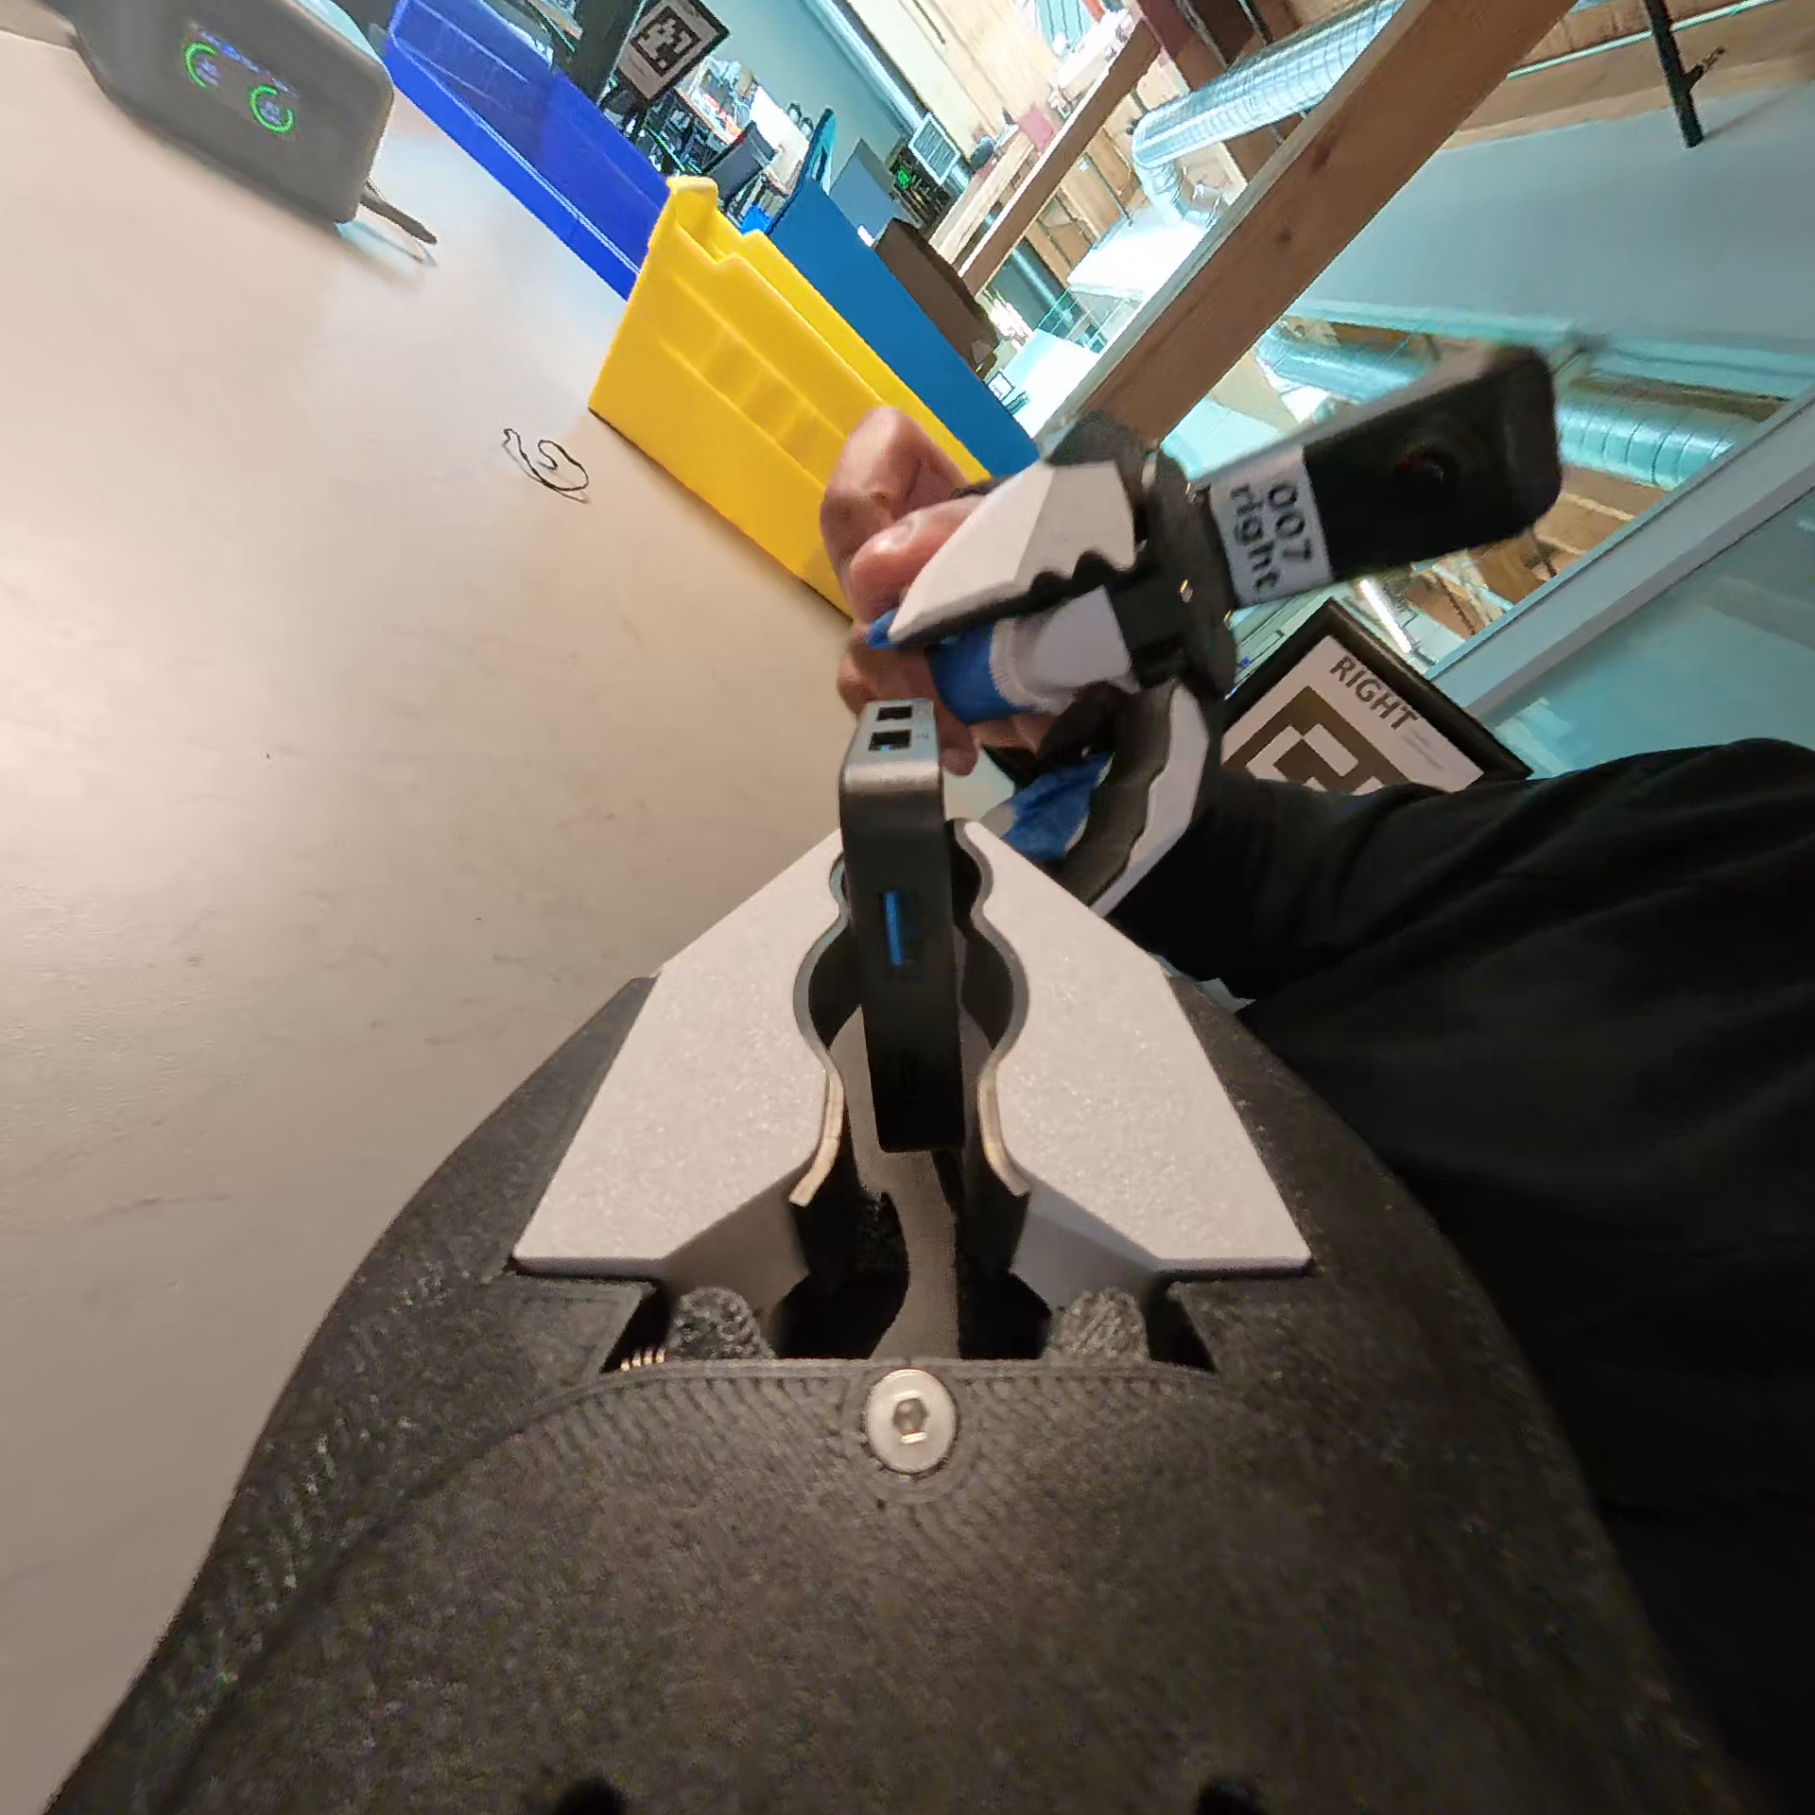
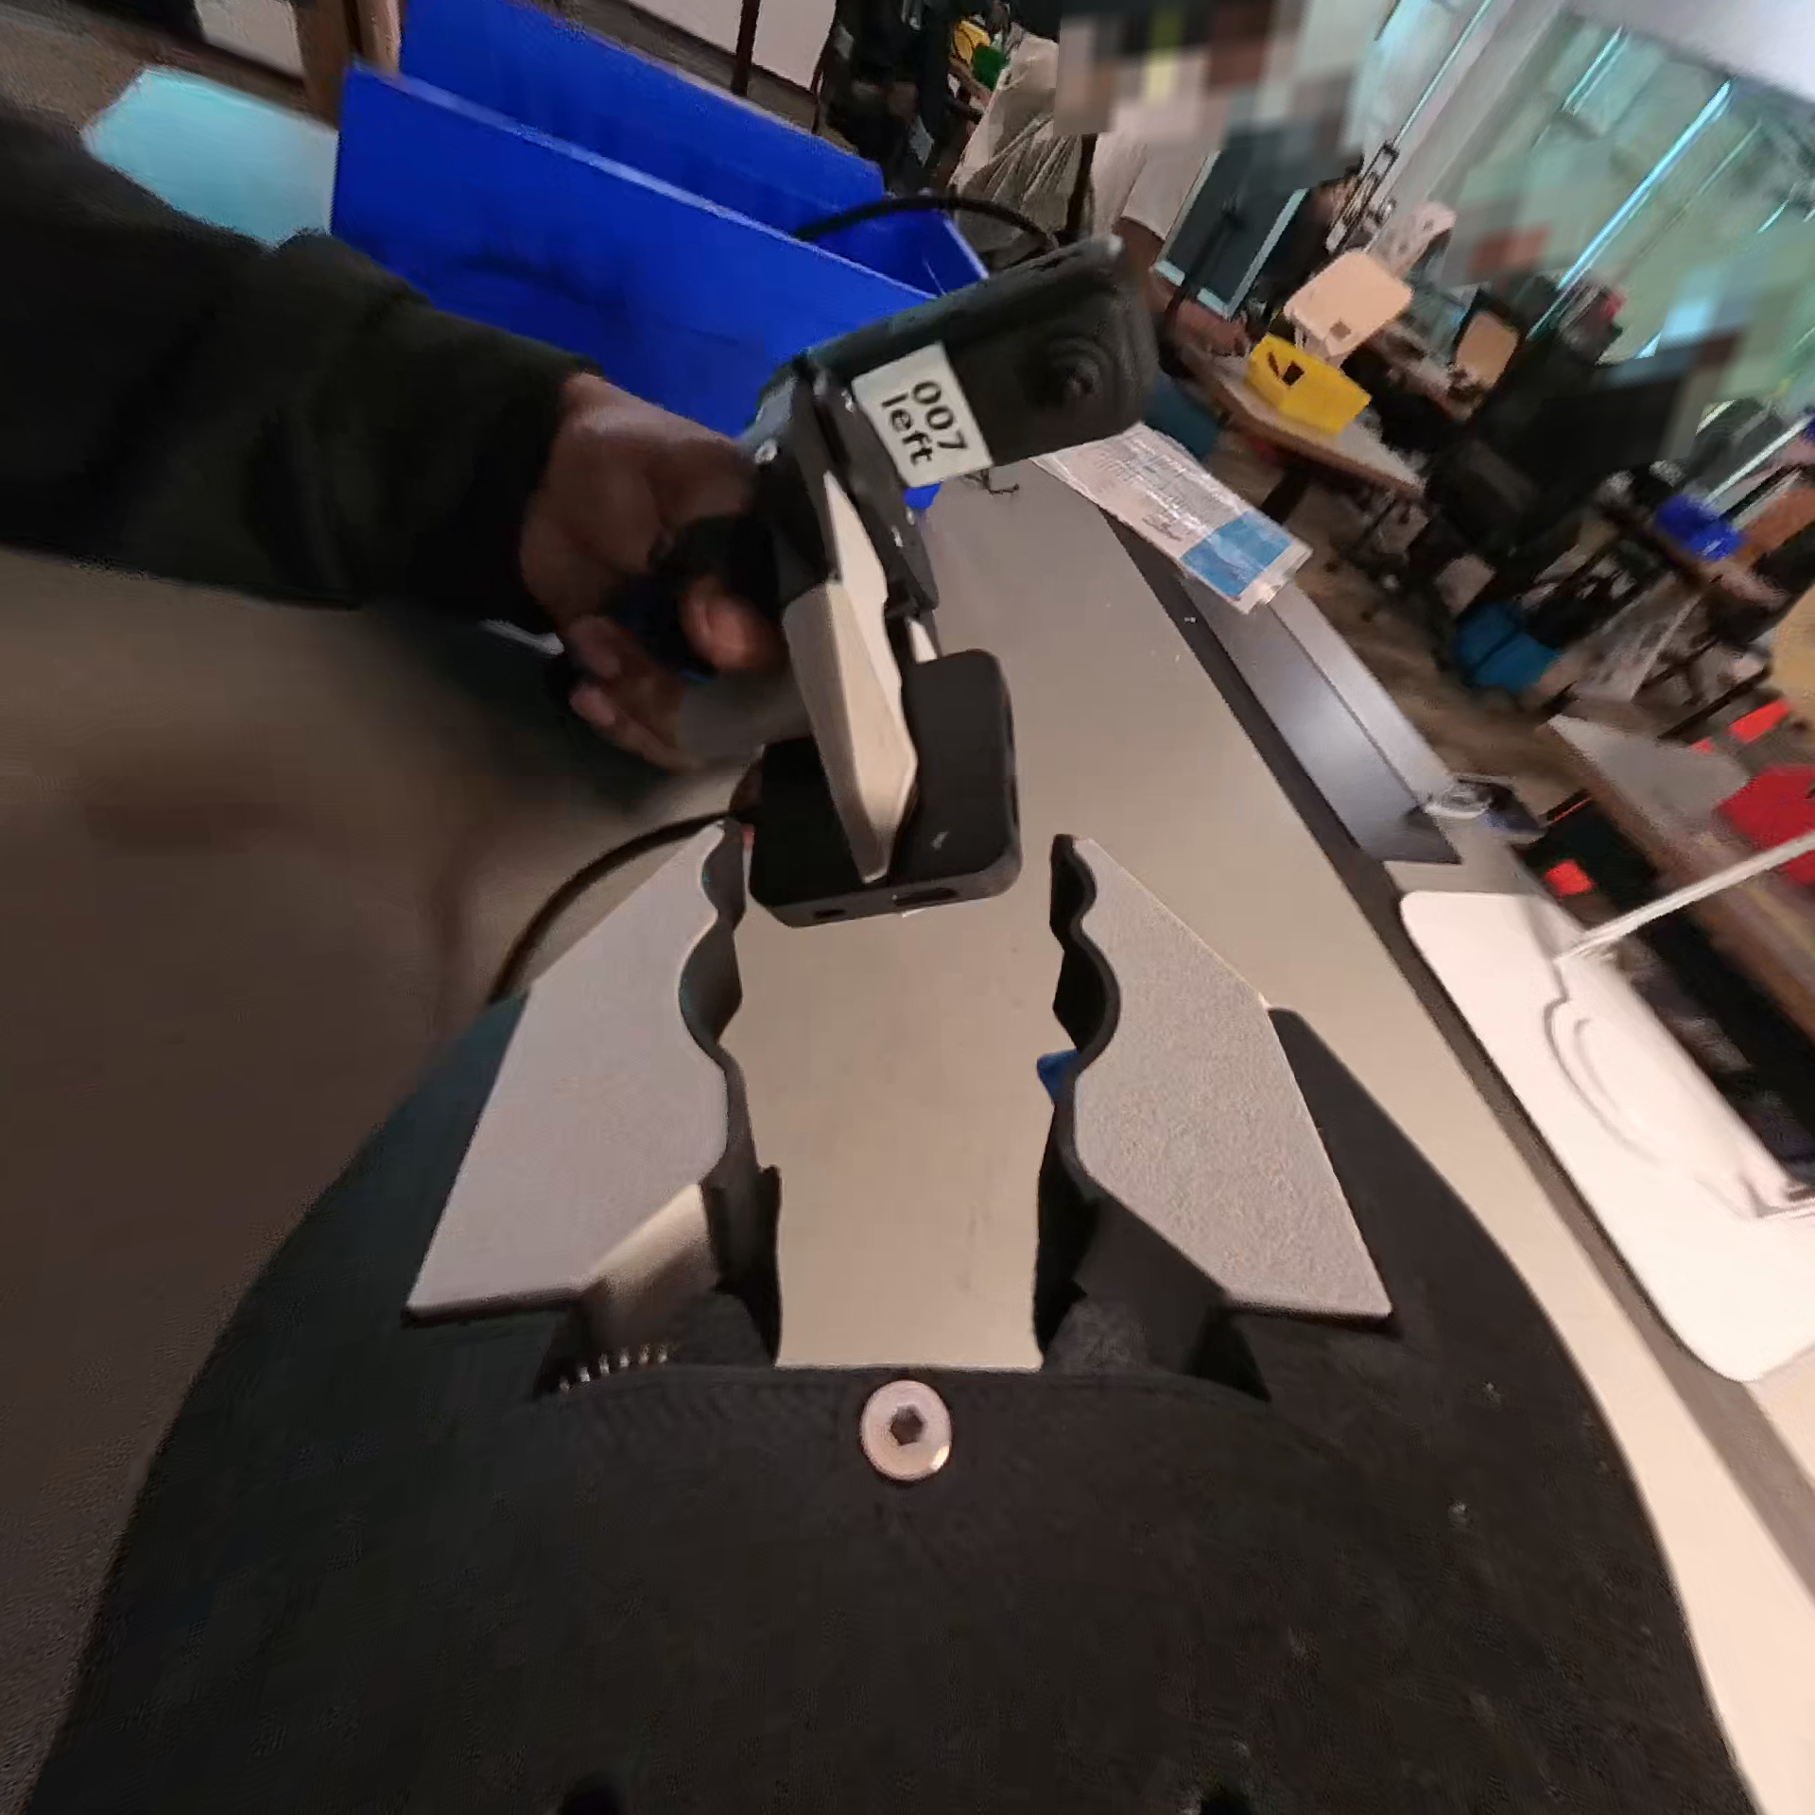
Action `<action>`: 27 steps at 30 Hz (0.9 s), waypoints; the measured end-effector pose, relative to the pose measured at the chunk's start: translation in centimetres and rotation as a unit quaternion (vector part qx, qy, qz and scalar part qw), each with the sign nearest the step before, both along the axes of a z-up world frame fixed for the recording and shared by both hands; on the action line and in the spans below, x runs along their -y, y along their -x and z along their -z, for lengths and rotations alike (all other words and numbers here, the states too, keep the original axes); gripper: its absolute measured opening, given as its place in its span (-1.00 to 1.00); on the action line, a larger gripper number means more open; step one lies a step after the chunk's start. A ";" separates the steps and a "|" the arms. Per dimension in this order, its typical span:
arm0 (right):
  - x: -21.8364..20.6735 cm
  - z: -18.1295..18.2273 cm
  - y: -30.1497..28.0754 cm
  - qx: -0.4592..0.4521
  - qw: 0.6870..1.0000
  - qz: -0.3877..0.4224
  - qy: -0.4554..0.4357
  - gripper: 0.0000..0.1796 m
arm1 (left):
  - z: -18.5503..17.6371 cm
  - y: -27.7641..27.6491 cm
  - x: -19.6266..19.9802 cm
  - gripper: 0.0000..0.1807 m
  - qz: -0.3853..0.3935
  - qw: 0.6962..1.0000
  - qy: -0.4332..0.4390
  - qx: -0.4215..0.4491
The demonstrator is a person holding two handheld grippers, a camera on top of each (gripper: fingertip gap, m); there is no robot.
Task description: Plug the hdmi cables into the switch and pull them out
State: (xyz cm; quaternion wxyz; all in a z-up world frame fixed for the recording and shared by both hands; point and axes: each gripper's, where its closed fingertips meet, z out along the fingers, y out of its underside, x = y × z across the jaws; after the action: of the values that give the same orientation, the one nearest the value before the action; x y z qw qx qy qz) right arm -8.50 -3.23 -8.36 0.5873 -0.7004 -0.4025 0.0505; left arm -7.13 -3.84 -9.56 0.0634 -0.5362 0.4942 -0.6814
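My left gripper point(image 1: 904, 845) is shut on the black switch point(image 1: 904, 933) and holds it edge-on above the table, its port end point(image 1: 889, 732) pointing away. In the right wrist view the switch point(image 2: 967, 776) hangs clamped in the left gripper's fingers point(image 2: 854, 707), with slots on its lower edge facing me. A thin black cable point(image 2: 589, 884) runs from the switch's left side down behind my left finger. My right gripper point(image 2: 894, 854) is open and empty, just below the switch. It also shows in the left wrist view point(image 1: 1021, 648), open, beyond the switch. No loose HDMI plug is in view.
A yellow bin point(image 1: 766, 393) and blue bins point(image 1: 530, 128) line the table's far side. A dark device with green rings point(image 1: 236, 98) stands at the far left, and a small wire loop point(image 1: 545, 462) lies near the bin. A white tray point(image 2: 1621, 1129) sits by the table's right edge. Only a small space, under 4 cm, lies between the two pairs of fingers.
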 end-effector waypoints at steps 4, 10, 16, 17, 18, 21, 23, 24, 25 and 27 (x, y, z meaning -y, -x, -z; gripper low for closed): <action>0.1 1.3 0.1 0.090 0.992 0.013 -0.083 -0.15 | 0.1 -0.2 0.1 -0.85 -0.002 1.000 0.016 -0.009; 0.2 1.8 0.4 0.128 0.985 0.022 -0.116 -0.14 | -0.1 -0.4 1.9 -0.86 0.029 0.999 0.036 -0.013; 0.1 0.7 -2.0 0.132 0.981 0.083 -0.113 -0.22 | -1.4 -1.0 1.1 -0.75 -0.004 0.999 0.043 0.027; 0.1 0.3 -2.9 0.124 0.981 0.102 -0.110 -0.22 | -2.1 -1.2 0.0 -0.67 -0.034 0.997 0.049 0.049; 0.1 -0.2 -3.9 0.116 0.980 0.122 -0.106 -0.22 | -2.8 -1.1 -1.2 -0.66 -0.064 0.994 0.057 0.066; 0.9 -3.0 -8.1 0.100 0.967 0.204 -0.111 -0.22 | -2.3 -1.1 -4.1 -0.65 -0.135 0.989 0.035 0.056; 2.4 -6.4 -12.0 0.074 0.951 0.275 -0.124 -0.22 | -0.5 -1.2 -5.0 -0.65 -0.158 0.987 -0.019 0.021; 3.5 -8.4 -14.4 0.056 0.940 0.312 -0.129 -0.22 | 0.0 -1.3 -5.2 -0.66 -0.163 0.986 -0.018 0.005; 4.7 -10.2 -17.1 0.038 0.927 0.351 -0.131 -0.22 | 0.0 -1.4 -5.1 -0.66 -0.157 0.988 -0.009 0.002; 7.6 -13.3 -23.7 0.015 0.886 0.447 -0.121 -0.23 | 0.2 -1.4 -5.1 -0.67 -0.160 0.987 -0.014 -0.002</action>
State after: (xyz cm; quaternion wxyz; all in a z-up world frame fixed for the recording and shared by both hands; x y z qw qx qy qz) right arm 15.20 -10.80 4.89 0.6222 -0.7300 -0.0588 -0.2766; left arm -5.70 1.24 -9.73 0.1784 -0.6088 0.4117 -0.6543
